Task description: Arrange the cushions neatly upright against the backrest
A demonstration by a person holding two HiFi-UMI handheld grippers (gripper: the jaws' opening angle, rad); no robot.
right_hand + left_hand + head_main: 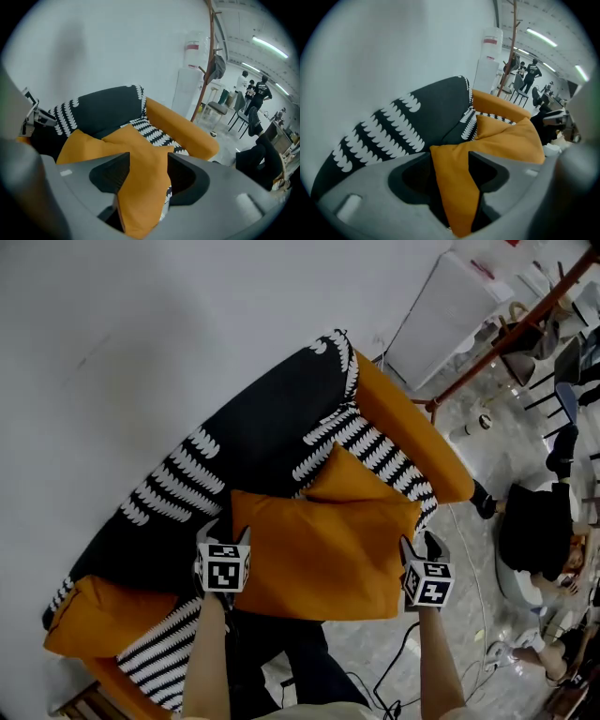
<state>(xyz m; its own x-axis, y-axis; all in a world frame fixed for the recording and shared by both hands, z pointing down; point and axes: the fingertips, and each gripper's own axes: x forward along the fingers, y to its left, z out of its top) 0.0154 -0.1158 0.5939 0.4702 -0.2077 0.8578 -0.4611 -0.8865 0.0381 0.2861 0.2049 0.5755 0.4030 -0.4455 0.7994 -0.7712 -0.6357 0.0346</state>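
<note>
Just before the backrest point(253, 437), the cushion point(319, 559) sits on the seat. Your left gripper point(225, 532) and right gripper point(419, 545) each straddle a corner, jaws apart and not pinching, probably so it stays level while it is stood upright.

- Front cushion point(319, 554) covers most of the rear cushion point(349, 476); only 1 corner of it shows.
- Sofa point(262, 427) seat lies largely hidden under both; its near end runs off the bottom edge.
- Distant people point(532, 72): too small to tell.
</note>
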